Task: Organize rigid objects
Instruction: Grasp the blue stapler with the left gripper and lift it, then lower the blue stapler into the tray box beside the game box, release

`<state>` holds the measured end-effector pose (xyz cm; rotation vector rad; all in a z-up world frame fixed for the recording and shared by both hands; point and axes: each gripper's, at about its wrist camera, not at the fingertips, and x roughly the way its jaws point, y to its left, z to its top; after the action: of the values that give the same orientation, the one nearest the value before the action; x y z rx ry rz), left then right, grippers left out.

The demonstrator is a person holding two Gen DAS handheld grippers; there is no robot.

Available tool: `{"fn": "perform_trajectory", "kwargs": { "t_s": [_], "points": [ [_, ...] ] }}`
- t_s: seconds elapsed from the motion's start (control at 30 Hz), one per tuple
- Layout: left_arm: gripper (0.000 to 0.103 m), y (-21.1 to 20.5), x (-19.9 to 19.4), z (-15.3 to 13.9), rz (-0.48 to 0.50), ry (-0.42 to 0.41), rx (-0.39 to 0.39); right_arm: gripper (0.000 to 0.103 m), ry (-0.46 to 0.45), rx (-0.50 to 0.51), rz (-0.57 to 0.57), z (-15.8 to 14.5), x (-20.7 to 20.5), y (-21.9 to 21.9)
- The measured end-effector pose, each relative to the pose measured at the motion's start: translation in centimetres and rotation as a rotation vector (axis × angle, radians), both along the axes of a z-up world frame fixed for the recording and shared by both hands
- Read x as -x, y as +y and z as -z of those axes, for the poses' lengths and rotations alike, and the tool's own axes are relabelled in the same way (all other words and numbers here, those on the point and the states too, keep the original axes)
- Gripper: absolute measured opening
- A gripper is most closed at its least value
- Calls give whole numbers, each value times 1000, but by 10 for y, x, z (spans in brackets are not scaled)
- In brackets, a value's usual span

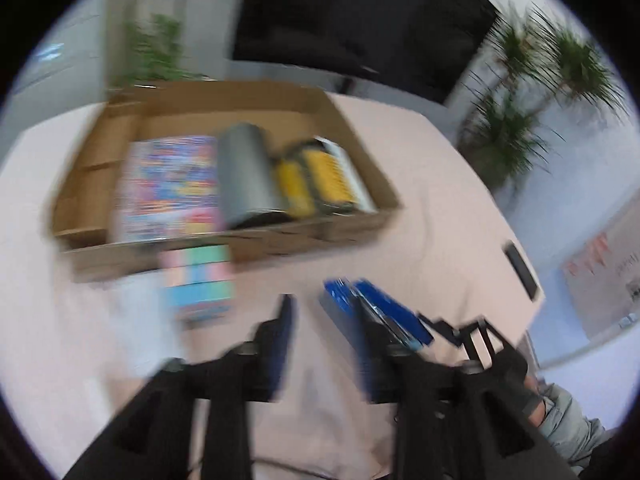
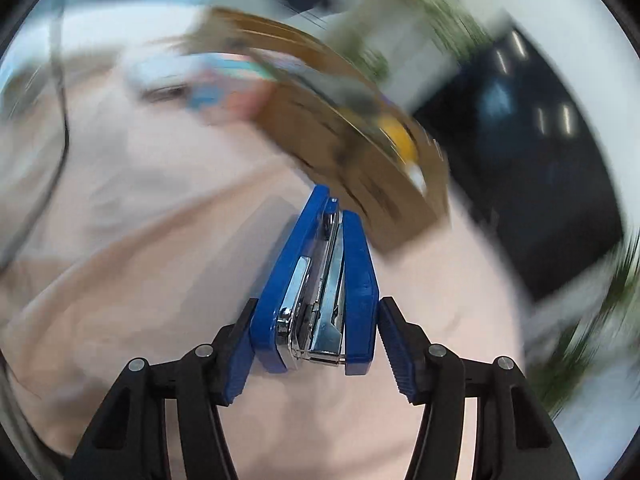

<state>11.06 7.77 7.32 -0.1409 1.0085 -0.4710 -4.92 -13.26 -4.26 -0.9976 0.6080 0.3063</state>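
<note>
My right gripper (image 2: 316, 340) is shut on a blue stapler (image 2: 320, 280) and holds it above the pink table (image 2: 160, 280), its nose toward the cardboard box (image 2: 360, 168). The stapler (image 1: 372, 312) and the right gripper also show in the left wrist view, low right of centre. My left gripper (image 1: 324, 344) is open and empty above the table (image 1: 440, 200). The cardboard box (image 1: 352, 128) holds a colourful book (image 1: 172, 184), a grey cylinder (image 1: 244, 176) and a yellow object (image 1: 320, 176). Both views are blurred by motion.
A pastel-coloured box (image 1: 200, 284) lies on the table in front of the cardboard box. A dark phone-like object (image 1: 520, 268) lies near the table's right edge. A black screen (image 1: 360, 16) and plants (image 1: 528, 100) stand behind the table.
</note>
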Motion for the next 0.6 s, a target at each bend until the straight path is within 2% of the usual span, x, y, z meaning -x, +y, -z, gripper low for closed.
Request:
{"fn": "perform_trajectory", "kwargs": {
  "t_s": [0.03, 0.07, 0.13, 0.2, 0.27, 0.3, 0.37, 0.43, 0.47, 0.53, 0.6],
  "points": [
    [66, 15, 3, 0, -44, -2, -7, 60, -4, -5, -39, 1, 7, 7],
    [71, 24, 4, 4, -71, -1, 3, 63, 15, -33, -64, -1, 13, 12],
    [71, 32, 9, 23, -63, 61, 55, 81, 63, -172, -77, -16, 20, 13],
    [71, 21, 6, 48, -20, 150, 133, 93, 129, -335, -50, -36, 20, 6],
    [71, 1, 6, 69, 16, 200, 173, 94, 214, -478, 22, -50, 6, -11],
    [71, -9, 8, 79, 41, 220, 194, 94, 248, -513, 57, -53, -1, -16],
    [71, -25, 2, 98, 76, 266, 233, 88, 314, -572, 139, -54, -21, -28],
    [71, -33, -3, 109, 84, 279, 252, 60, 355, -592, 186, -47, -39, -29],
    [71, -36, -5, 114, 84, 284, 257, 54, 382, -597, 202, -44, -45, -28],
    [71, -42, -8, 122, 83, 304, 268, 34, 458, -596, 243, -27, -55, -25],
    [71, -39, -10, 129, 70, 325, 267, 28, 464, -606, 260, -23, -48, -21]
  ]
}}
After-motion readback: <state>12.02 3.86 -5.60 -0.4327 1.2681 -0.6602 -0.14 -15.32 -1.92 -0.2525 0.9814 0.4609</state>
